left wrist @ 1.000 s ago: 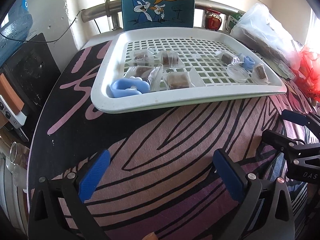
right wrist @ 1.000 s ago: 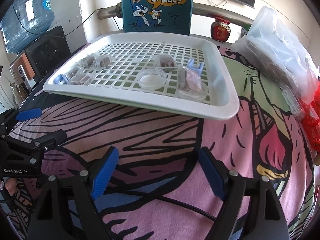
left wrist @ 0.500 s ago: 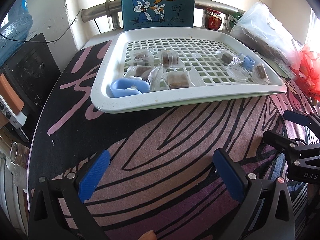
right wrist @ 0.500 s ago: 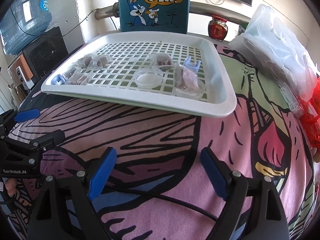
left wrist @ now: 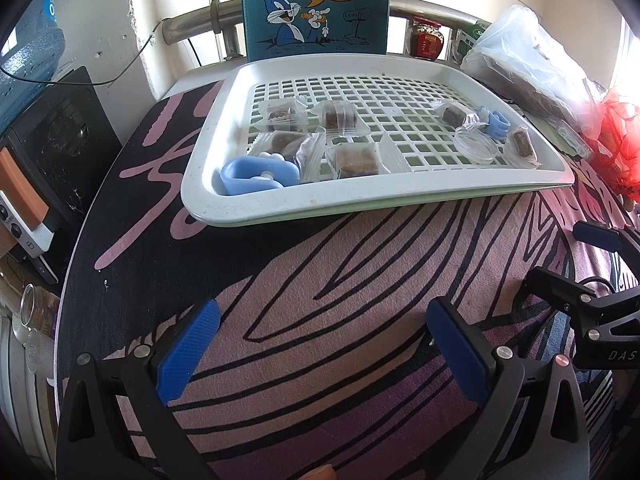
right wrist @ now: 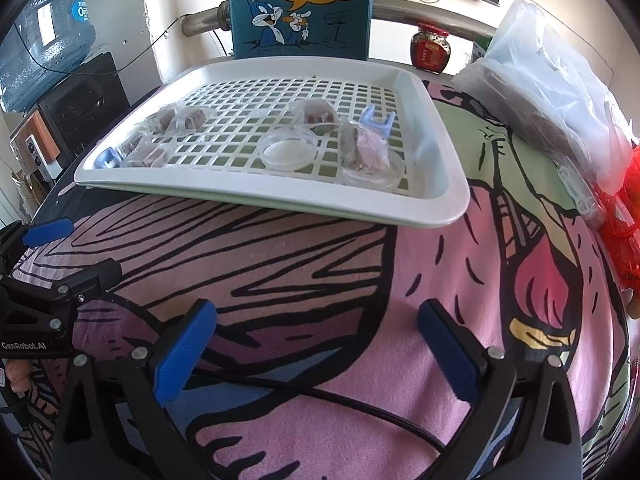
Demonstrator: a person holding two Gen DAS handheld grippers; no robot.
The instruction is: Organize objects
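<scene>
**A:** White plastic, that slotted tray, and everything the task cares about lies in it: four wrapped brown sweets bunched at its left end beside a blue clip, two more sweets at the right end with a clear round dish and a smaller blue clip.

**B:** Anything different from a second ago?

**A:** Very little. The left view is all but the same. The right view has drifted slightly, so the tray sits a touch lower and nearer in it. Nothing in the tray has shifted.

**B:** And the grippers?

**A:** The left gripper is spread wide with nothing between its blue pads, low over the patterned cloth, well short of the tray. The right gripper is the same: spread, empty, over the cloth.

**B:** So where does that leave the sorting?

**A:** I can't settle it. Sweets grouped at both ends with empty hands fits a tidy-up about to go on, or one just finished.

**B:** What can't you make out?

**A:** The wrappers blur the sweets. A second clear dish seems to sit under the right-hand sweet, but I'm not sure. The plastic bag hides its contents, and the cartoon box is cut off at the top.
</scene>
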